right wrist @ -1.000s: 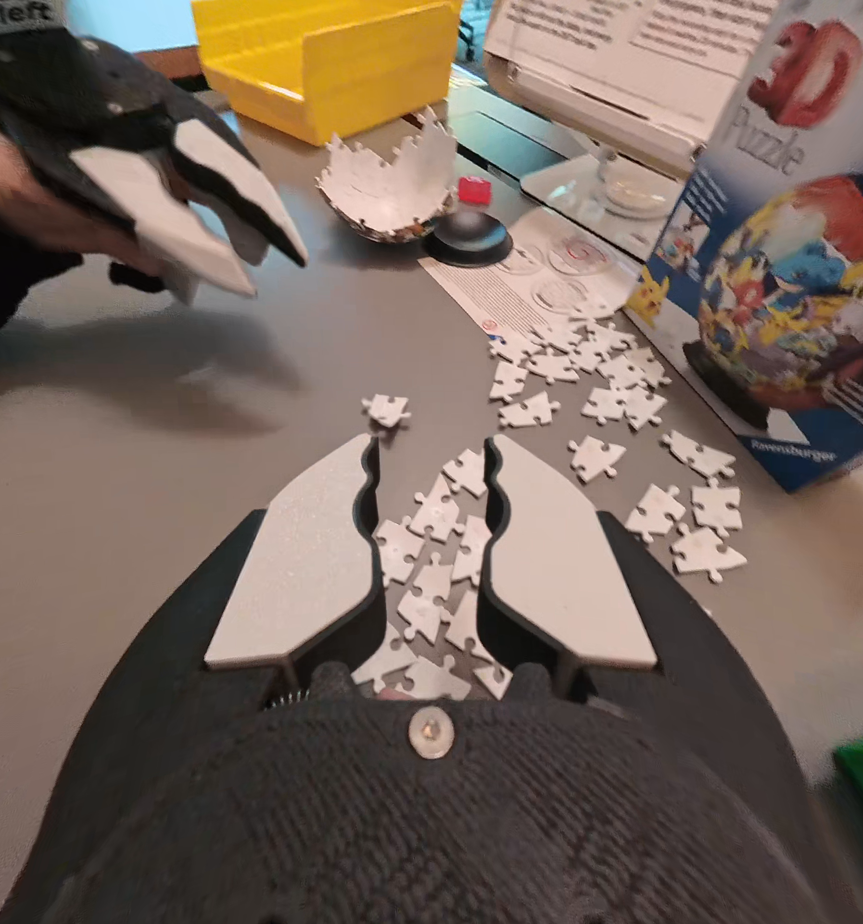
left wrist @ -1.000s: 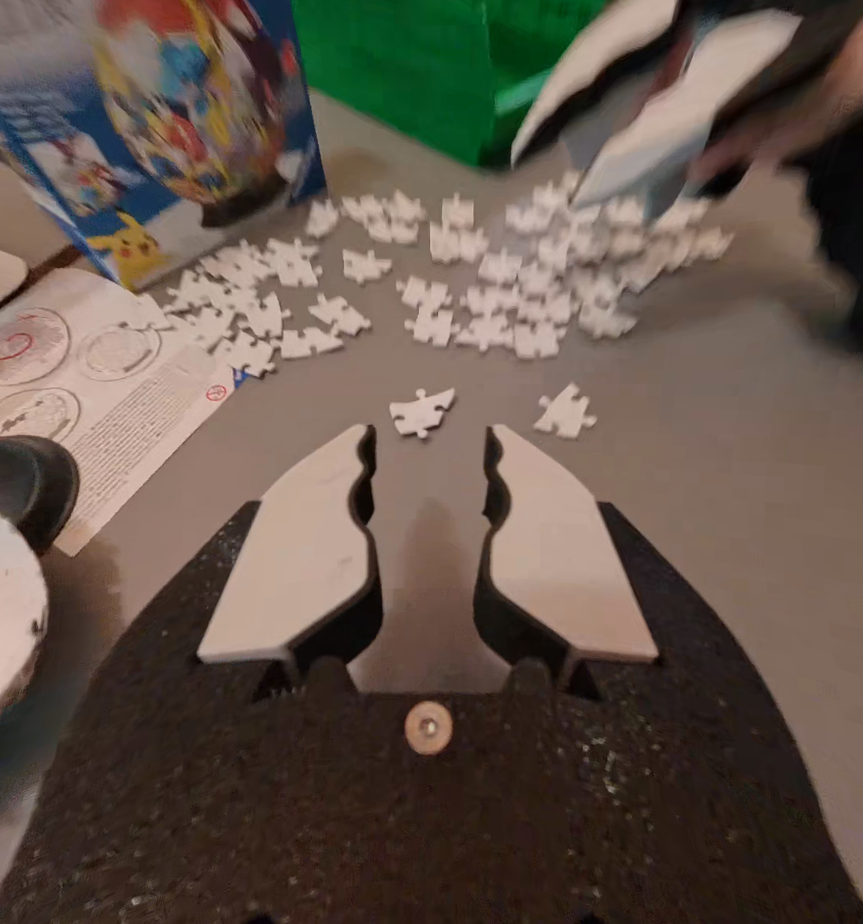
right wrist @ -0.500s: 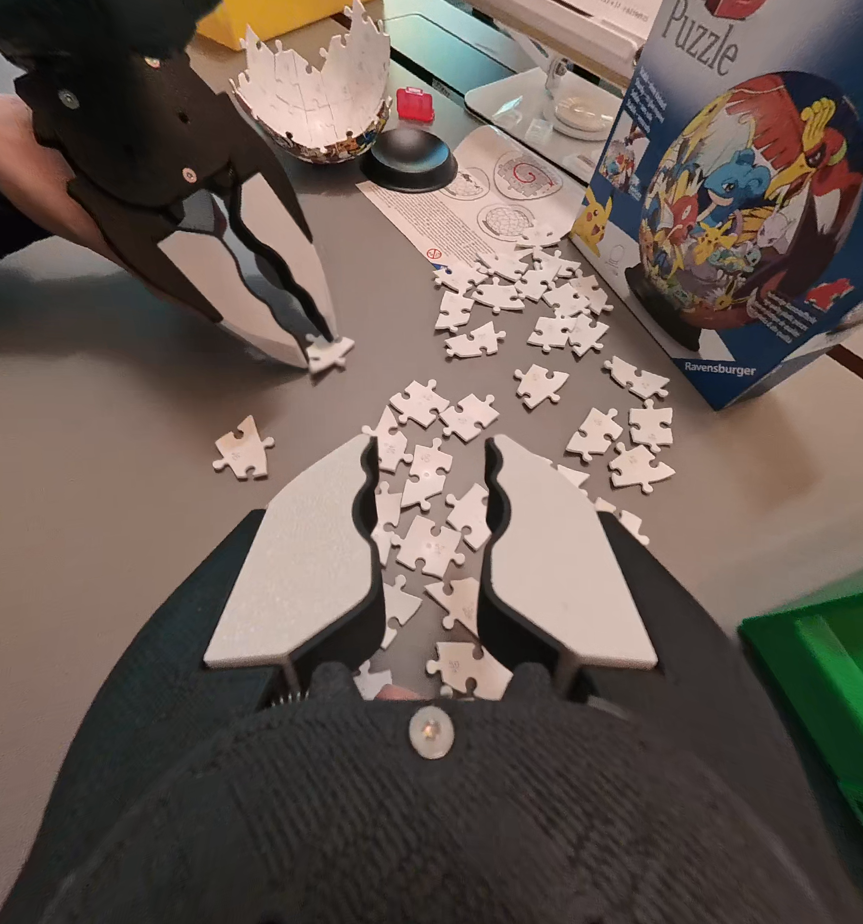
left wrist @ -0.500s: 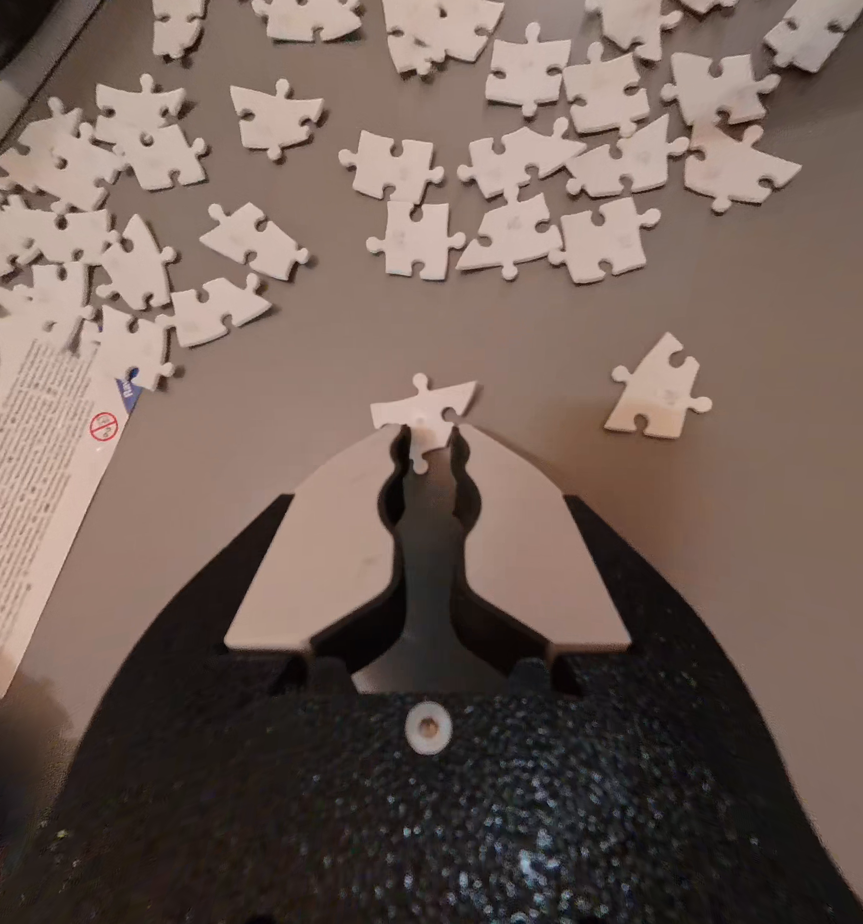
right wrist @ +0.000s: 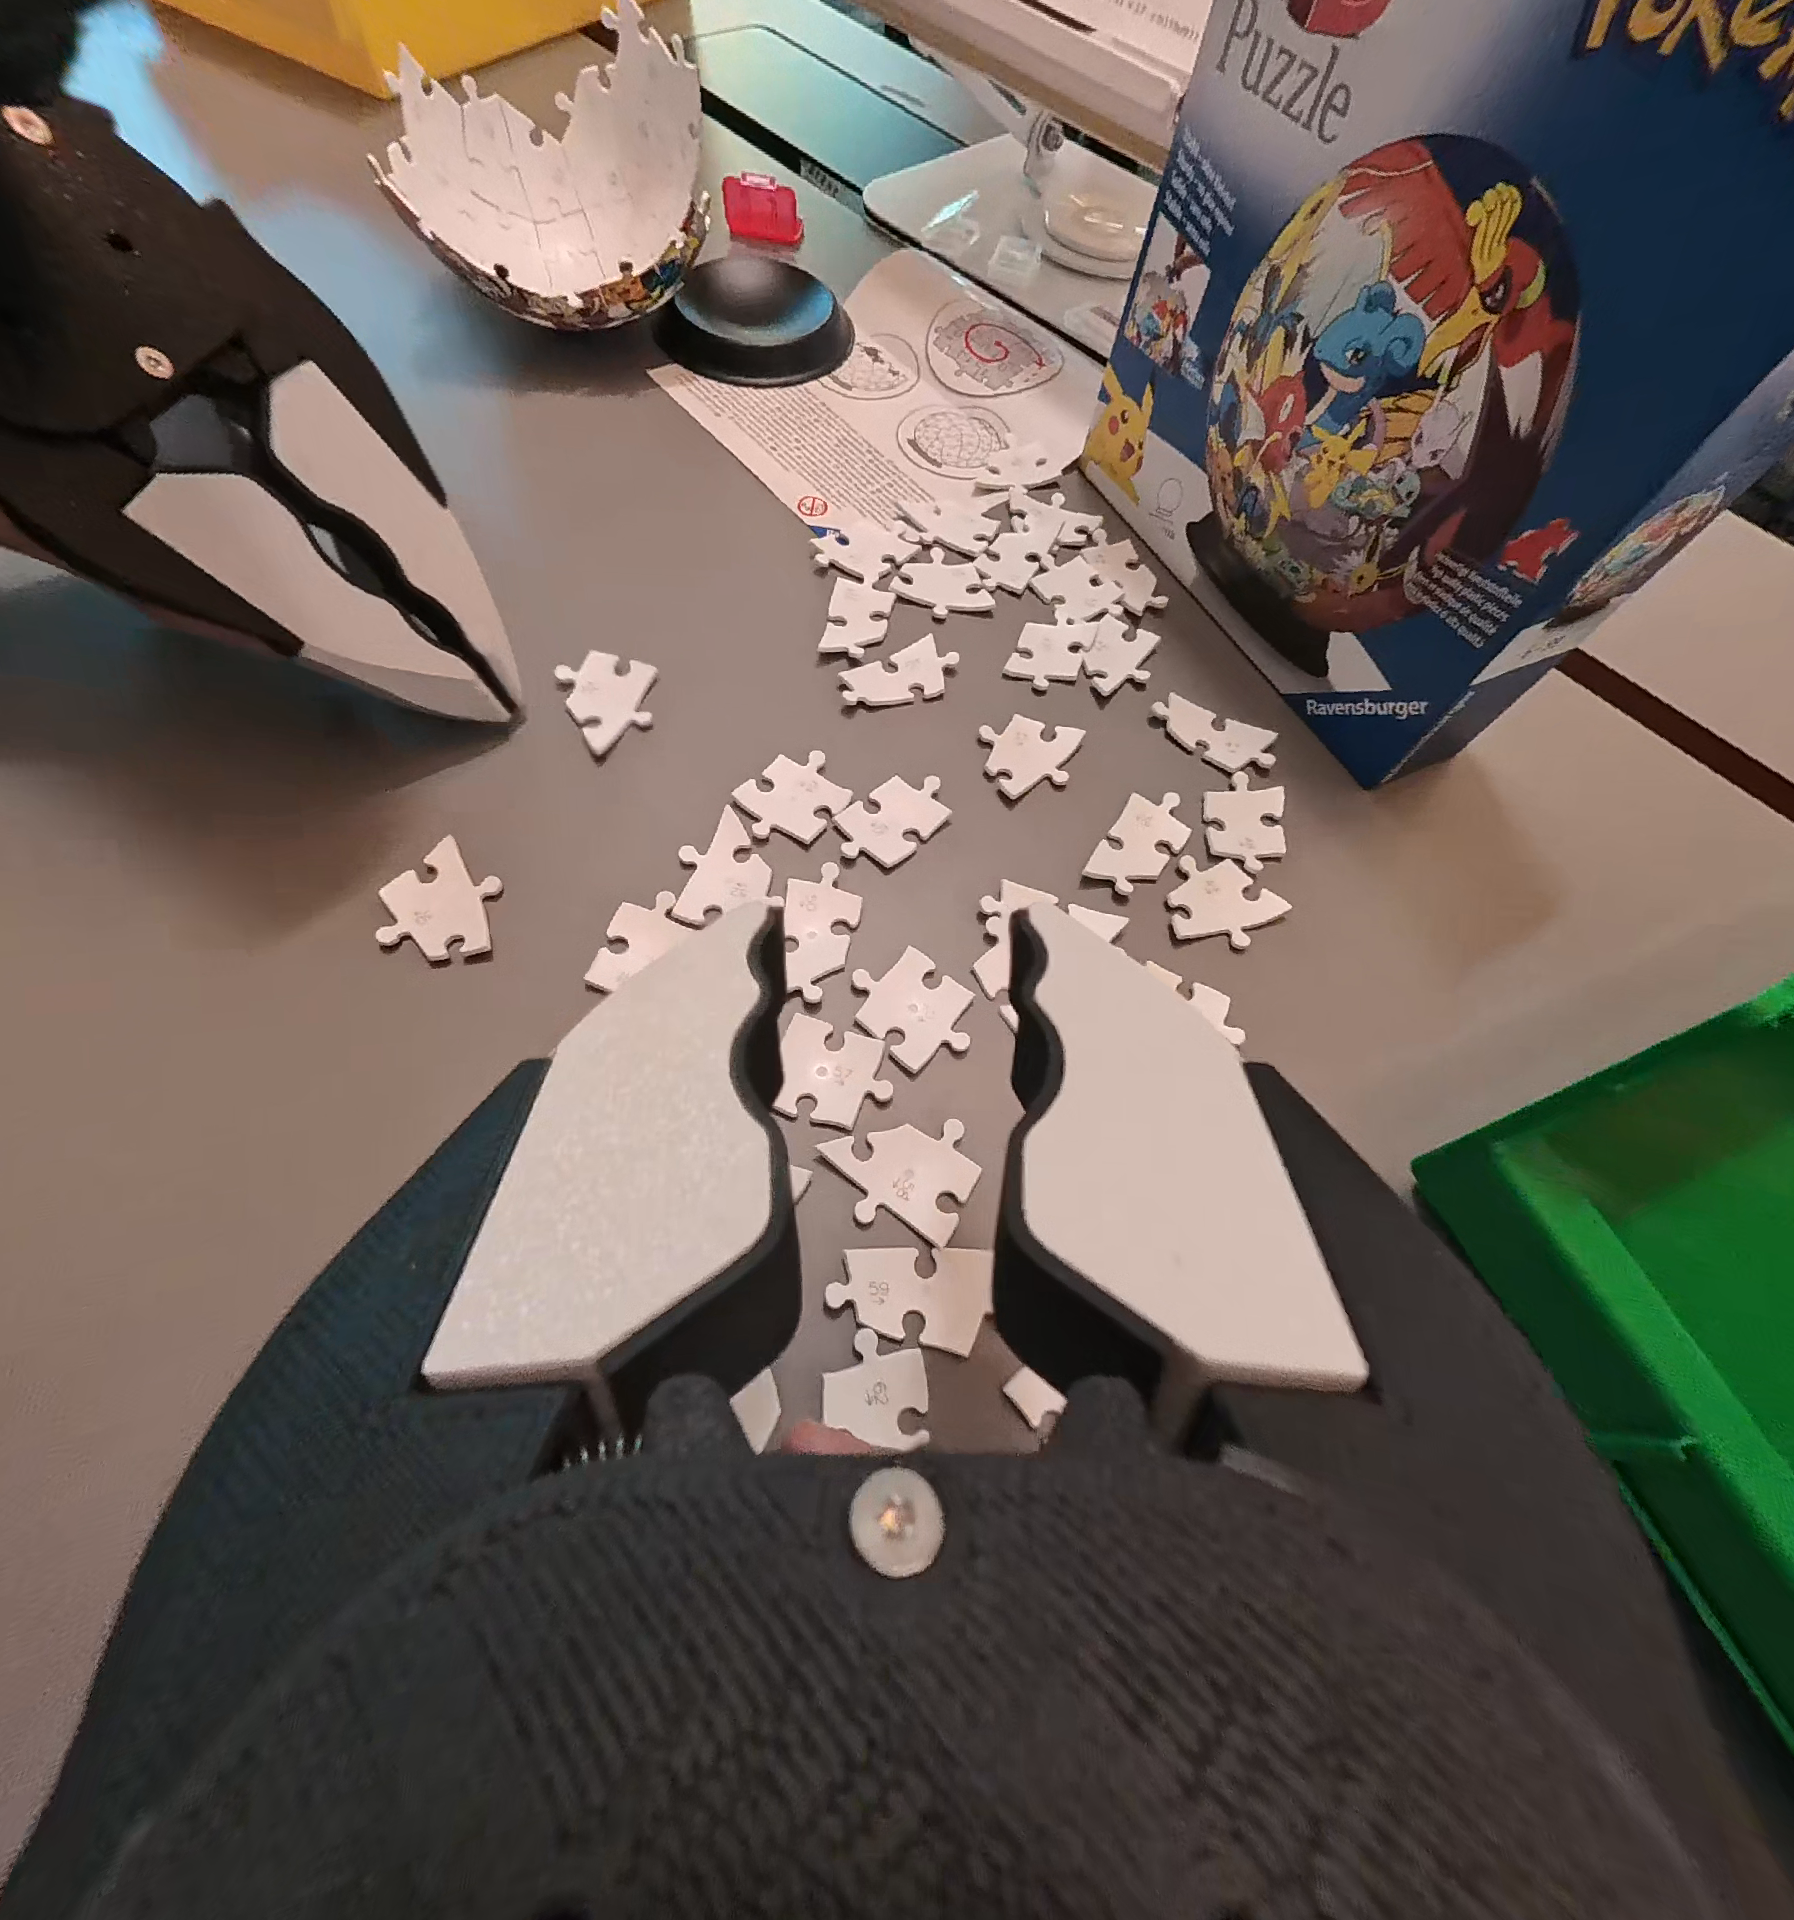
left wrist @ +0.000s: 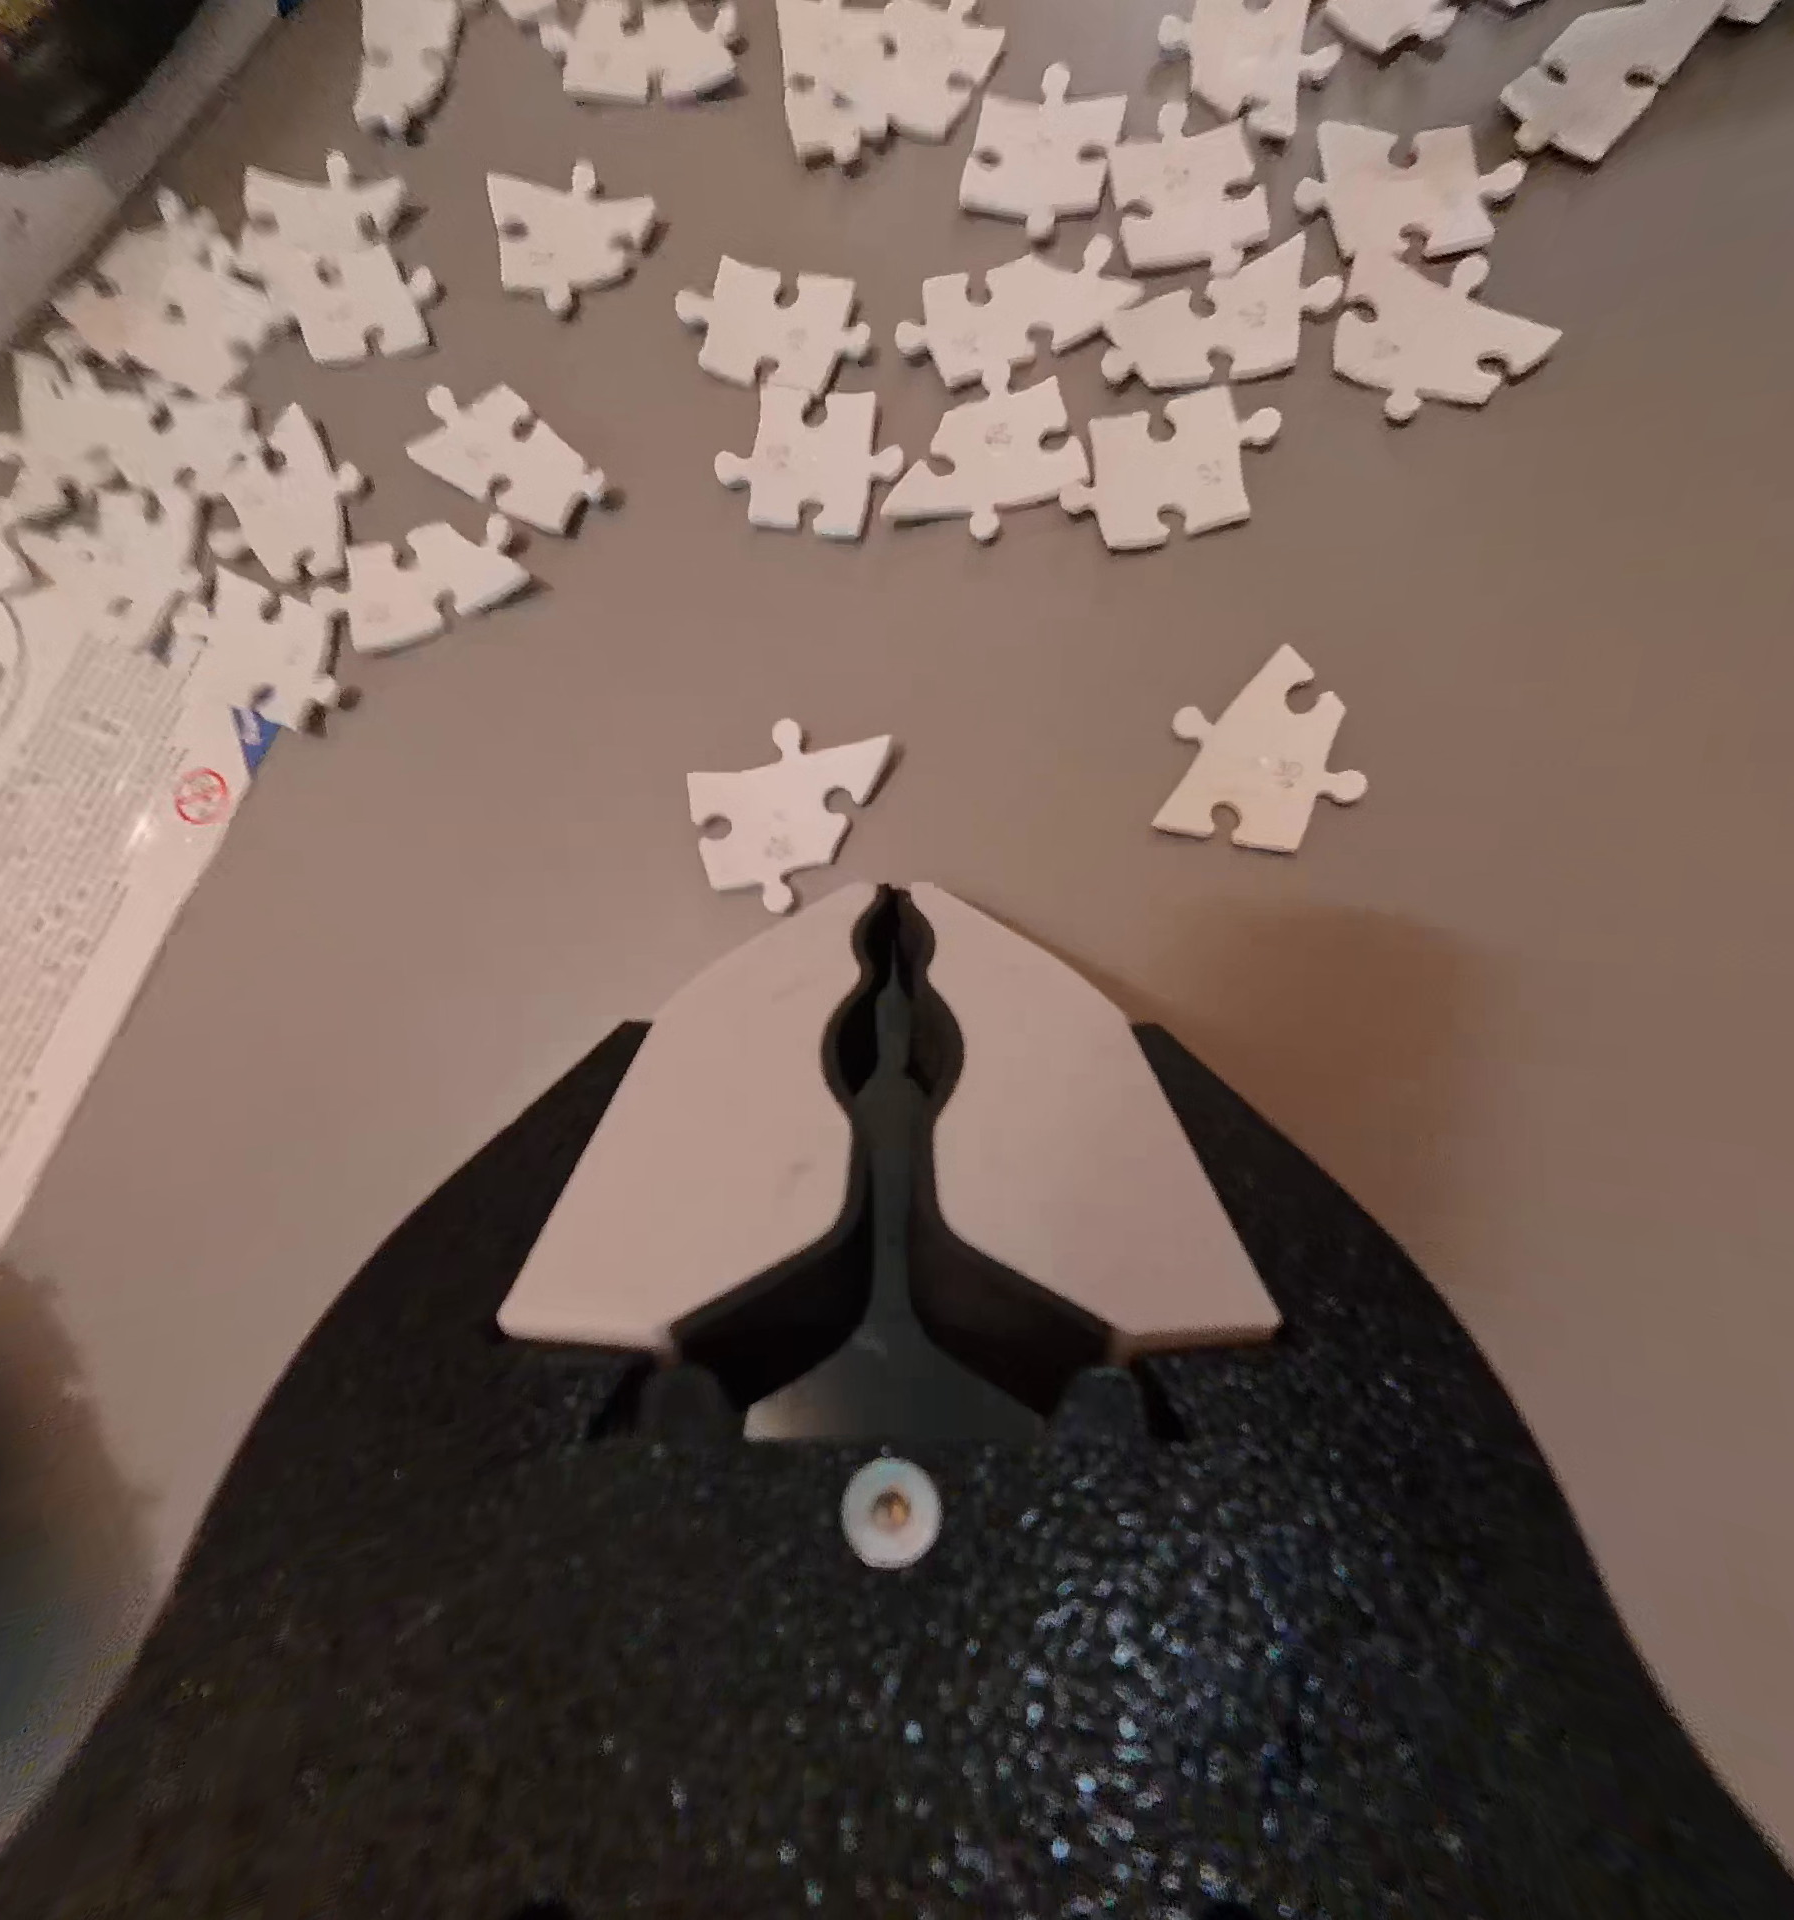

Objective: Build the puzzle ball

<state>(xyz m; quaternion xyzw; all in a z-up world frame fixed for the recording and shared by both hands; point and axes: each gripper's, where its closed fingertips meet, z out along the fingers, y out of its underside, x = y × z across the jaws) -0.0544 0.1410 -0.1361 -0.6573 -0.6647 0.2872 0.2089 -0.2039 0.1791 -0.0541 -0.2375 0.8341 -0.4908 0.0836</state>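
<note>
Several white puzzle pieces [left wrist: 986,436] lie face down on the grey table [left wrist: 1495,1039]. My left gripper [left wrist: 893,894] is shut and empty, tips low at the table. One lone piece [left wrist: 784,810] lies flat just past its tips, a little left, apart from them. A second lone piece [left wrist: 1262,769] lies to the right. The right wrist view shows the left gripper [right wrist: 503,707] beside that same piece [right wrist: 607,701]. My right gripper [right wrist: 895,920] is open and empty above the pile [right wrist: 914,1008]. The half-built ball shell [right wrist: 550,208] stands at the back.
The black ball stand [right wrist: 753,322] and a small red object [right wrist: 761,208] are beside the shell. The instruction sheet [right wrist: 872,416] and the blue puzzle box [right wrist: 1444,364] are at the back right. A green bin [right wrist: 1703,1247] is at the right, a yellow bin [right wrist: 373,31] far back. The tips of one gripper are about 20 cm away from the tips of the other. My right tips are about 35 cm from the half-built ball shell [right wrist: 550,208], my left tips only 25 cm.
My left gripper came down to the lone piece and closed its fingers fully. The piece's tab was between the tips half a second ago; now the piece lies free in front of them. The right gripper stayed open.
</note>
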